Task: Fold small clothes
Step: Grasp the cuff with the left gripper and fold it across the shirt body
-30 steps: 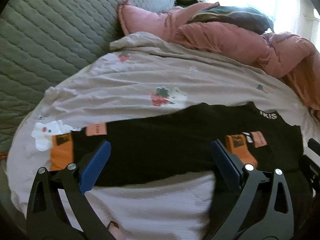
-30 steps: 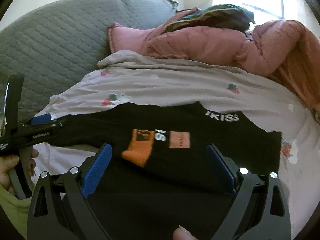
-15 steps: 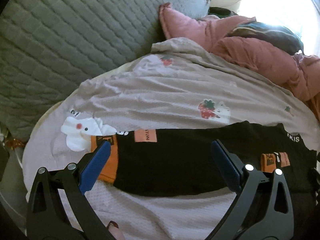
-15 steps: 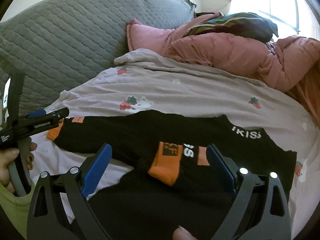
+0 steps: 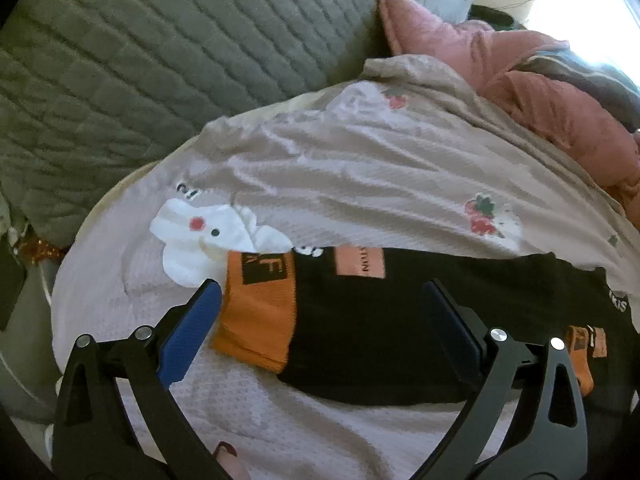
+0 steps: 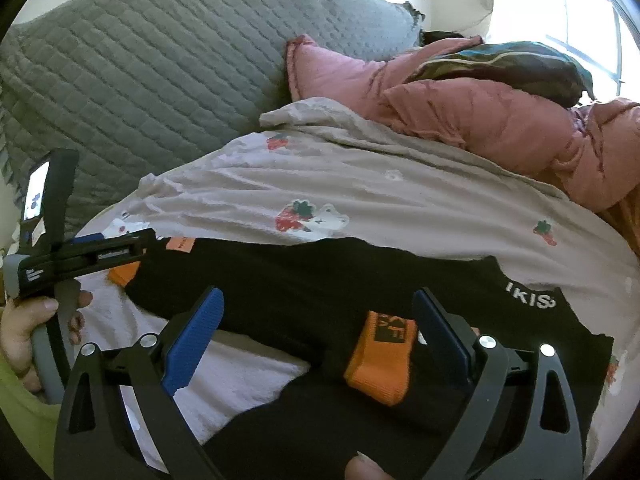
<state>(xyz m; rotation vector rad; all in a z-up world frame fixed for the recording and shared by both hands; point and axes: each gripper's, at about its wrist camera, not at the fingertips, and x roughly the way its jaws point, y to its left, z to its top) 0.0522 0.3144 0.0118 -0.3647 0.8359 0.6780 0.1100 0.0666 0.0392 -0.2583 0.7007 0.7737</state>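
Note:
A black garment point(image 5: 384, 320) with orange cuffs lies spread on a pale sheet printed with strawberries point(image 5: 360, 168). Its left sleeve ends in an orange cuff point(image 5: 256, 312). My left gripper point(image 5: 320, 316) is open and empty, held just above that cuff and sleeve. In the right wrist view the garment point(image 6: 304, 280) shows white lettering point(image 6: 530, 300) and a second orange cuff point(image 6: 384, 360). My right gripper point(image 6: 316, 328) is open and empty above that cuff. The left gripper point(image 6: 112, 256) shows at the left there, in a hand.
A grey quilted cushion point(image 5: 140, 72) rises behind on the left. A pink quilted jacket point(image 6: 460, 108) and a dark striped garment point(image 6: 520, 64) are piled at the back right. A white bunny print point(image 5: 200, 240) is on the sheet beside the left cuff.
The left gripper has moved left along the garment to the orange cuff. The right gripper has also shifted left and nearer, so the second cuff now lies between its fingers.

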